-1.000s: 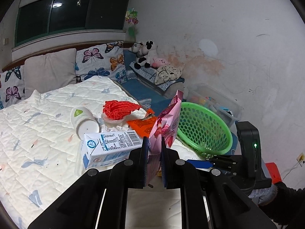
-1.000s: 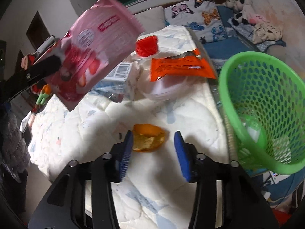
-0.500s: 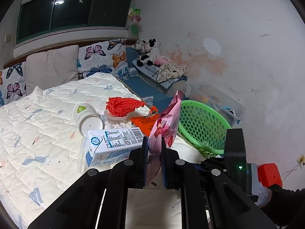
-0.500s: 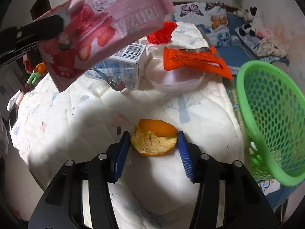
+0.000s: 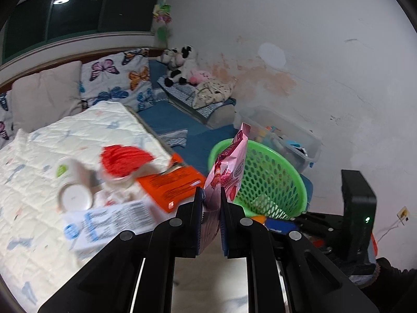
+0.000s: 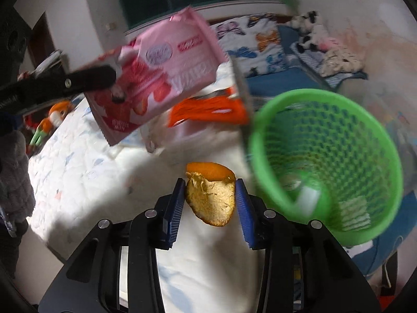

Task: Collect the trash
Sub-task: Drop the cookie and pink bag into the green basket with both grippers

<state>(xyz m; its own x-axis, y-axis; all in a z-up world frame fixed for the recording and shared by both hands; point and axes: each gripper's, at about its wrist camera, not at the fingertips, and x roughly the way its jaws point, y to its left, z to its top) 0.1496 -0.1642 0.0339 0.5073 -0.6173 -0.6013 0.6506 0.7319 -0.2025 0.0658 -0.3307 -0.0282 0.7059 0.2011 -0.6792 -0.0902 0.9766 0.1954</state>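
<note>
My left gripper (image 5: 211,200) is shut on a pink snack wrapper (image 5: 229,167) and holds it upright in the air, just left of the green mesh basket (image 5: 268,180). The wrapper (image 6: 161,75) also shows in the right wrist view, held above the bed. My right gripper (image 6: 210,198) is shut on a piece of orange peel (image 6: 211,198), lifted above the quilt beside the basket (image 6: 325,156). The basket holds some trash at its bottom.
On the white quilted bed (image 5: 39,182) lie an orange wrapper (image 5: 169,185), a milk carton (image 5: 109,224), a white paper cup (image 5: 73,182) and a red net (image 5: 122,159). A clear storage box (image 5: 281,135) stands behind the basket by the wall.
My right gripper closed on the orange peel and lifted it off the quilt. My left gripper carried the pink wrapper to the right, closer to the basket.
</note>
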